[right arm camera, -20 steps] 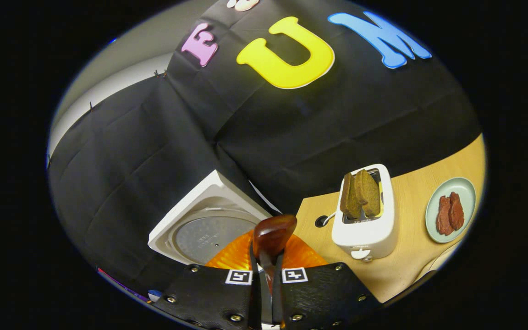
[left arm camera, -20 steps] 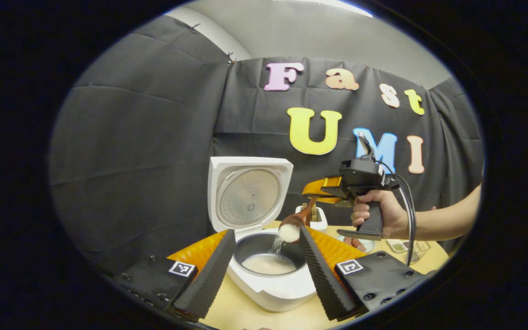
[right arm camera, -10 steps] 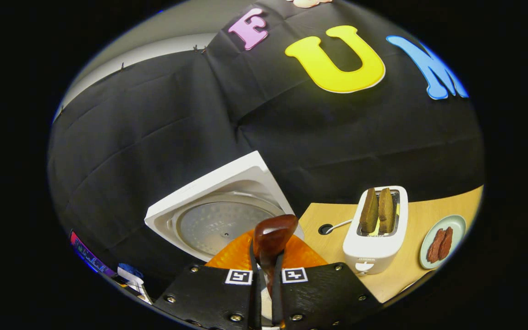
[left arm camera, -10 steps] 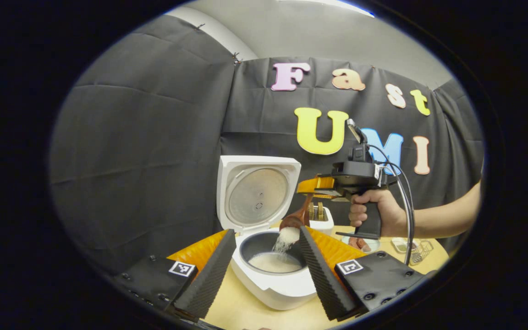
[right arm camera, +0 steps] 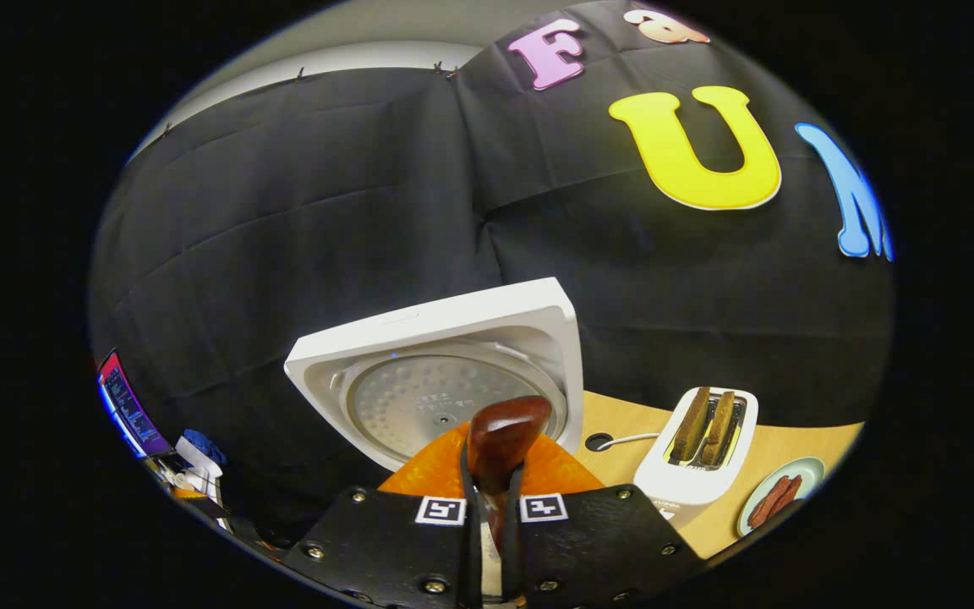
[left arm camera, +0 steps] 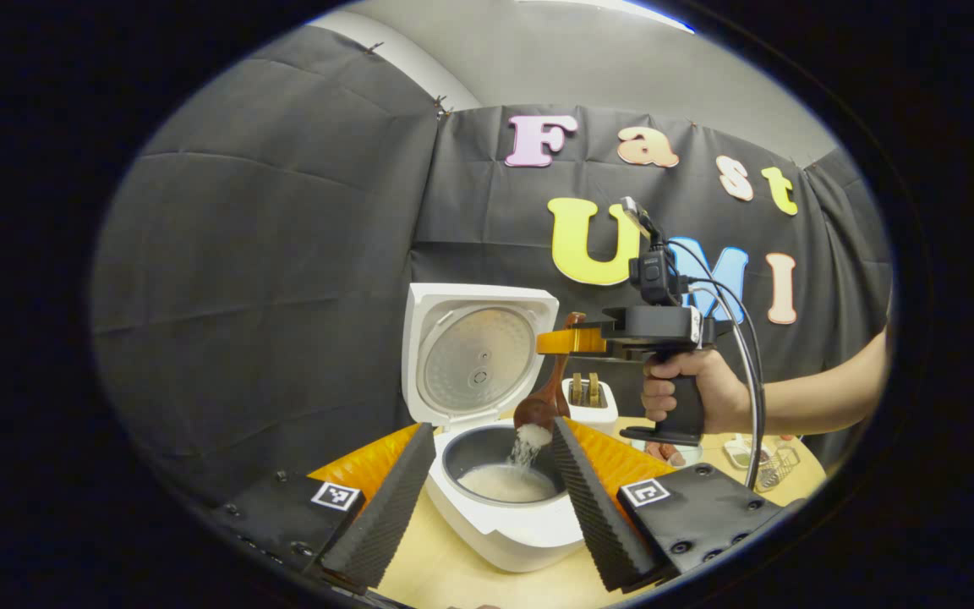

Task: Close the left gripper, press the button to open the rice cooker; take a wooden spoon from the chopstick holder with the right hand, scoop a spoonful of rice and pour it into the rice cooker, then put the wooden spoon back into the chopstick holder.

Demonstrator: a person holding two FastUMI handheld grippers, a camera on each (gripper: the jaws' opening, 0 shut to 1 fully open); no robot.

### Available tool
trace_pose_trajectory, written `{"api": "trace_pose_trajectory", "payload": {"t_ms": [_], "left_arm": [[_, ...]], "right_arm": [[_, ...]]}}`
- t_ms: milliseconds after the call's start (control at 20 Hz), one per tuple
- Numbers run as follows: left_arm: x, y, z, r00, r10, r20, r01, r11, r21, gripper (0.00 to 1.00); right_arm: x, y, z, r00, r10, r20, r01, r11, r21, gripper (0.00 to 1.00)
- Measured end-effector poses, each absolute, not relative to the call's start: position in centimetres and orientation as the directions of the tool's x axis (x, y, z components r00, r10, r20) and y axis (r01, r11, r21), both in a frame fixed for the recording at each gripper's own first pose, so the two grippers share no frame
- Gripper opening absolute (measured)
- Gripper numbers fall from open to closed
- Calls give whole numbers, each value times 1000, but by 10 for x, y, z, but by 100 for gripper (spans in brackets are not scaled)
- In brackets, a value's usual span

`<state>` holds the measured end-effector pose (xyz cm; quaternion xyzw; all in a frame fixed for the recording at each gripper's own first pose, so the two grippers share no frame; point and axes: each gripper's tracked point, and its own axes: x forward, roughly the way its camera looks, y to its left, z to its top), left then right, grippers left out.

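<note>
The white rice cooker (left arm camera: pixel 500 533) stands with its lid (left arm camera: pixel 477 358) up, and white rice lies in the inner pot (left arm camera: pixel 504 482). A dark wooden spoon (left arm camera: pixel 540 408) hangs bowl-down over the pot while rice falls from it. My right gripper (left arm camera: pixel 573 341), held by a hand, is shut on the spoon's handle above the pot. In the right gripper view the handle end (right arm camera: pixel 500 431) sticks up between the shut fingers of that gripper (right arm camera: pixel 491 478), with the lid (right arm camera: pixel 453 381) behind. My left gripper (left arm camera: pixel 491 429) stands open on either side of the cooker, holding nothing.
A white toaster (right arm camera: pixel 697 461) with two slices stands on the wooden table (right arm camera: pixel 618 423) right of the cooker, and a plate (right arm camera: pixel 779 503) with meat lies beyond it. A small dish (left arm camera: pixel 736 454) and a wire rack (left arm camera: pixel 774 463) sit at the right.
The right gripper has risen and levelled, tipping the spoon steeply bowl-down; rice keeps pouring into the pot. The left gripper has hardly moved.
</note>
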<state>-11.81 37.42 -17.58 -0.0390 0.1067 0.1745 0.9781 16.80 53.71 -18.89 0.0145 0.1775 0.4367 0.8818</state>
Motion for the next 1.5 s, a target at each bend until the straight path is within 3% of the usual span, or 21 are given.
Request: {"api": "trace_pose_trajectory", "payload": {"t_ms": [250,750,1000,1200,1500], "left_arm": [[-122,373,-178,911,345,-227,-363,931,-40,96],[-130,369,-176,901,372,-222,-391,919,-49,96],[-127,366,-175,907,364,-213,-383,923,-50,97],[-122,349,-165,917,342,-207,-357,933,-44,98],[-102,319,-150,941,272,-202,-287,957,-47,96]], "right_arm": [[147,553,-186,511,805,-301,-852,522,-50,9],[135,553,-174,477,833,-279,-877,473,-88,9],[137,527,-146,496,841,-217,-841,527,121,9],[156,478,-125,571,803,-168,-743,593,310,9],[169,386,-112,667,735,-119,-574,610,546,9]]}}
